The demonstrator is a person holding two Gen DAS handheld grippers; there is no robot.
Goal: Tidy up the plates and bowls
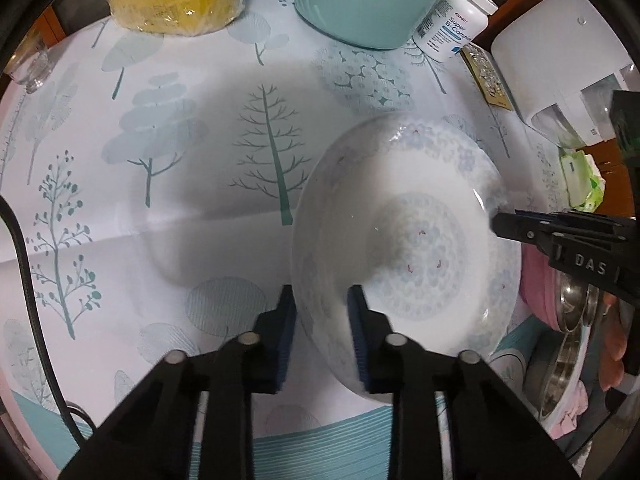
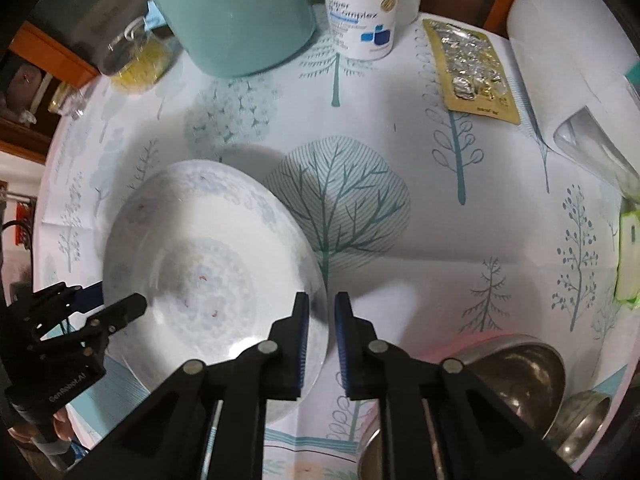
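A white plate with a pale blue flower pattern [image 1: 408, 240] is held tilted above the tablecloth. My left gripper [image 1: 322, 312] is shut on its left rim, one pad on each face. My right gripper [image 2: 322, 320] is shut on the opposite rim of the same plate [image 2: 200, 264]. Each gripper shows in the other's view: the right gripper's fingers [image 1: 520, 226] at the plate's right edge, the left gripper's fingers [image 2: 124, 310] at its left edge. Steel bowls [image 2: 516, 364] stand at the near right.
A tree-print tablecloth [image 1: 180, 160] covers the table. At the back stand a teal pot [image 1: 368, 4], a white supplement bottle [image 2: 360, 8], a yellow wrapped roll [image 1: 176, 4] and a gold blister pack [image 2: 468, 68]. A white appliance [image 1: 560, 60] and green pack [image 2: 628, 256] are at the right.
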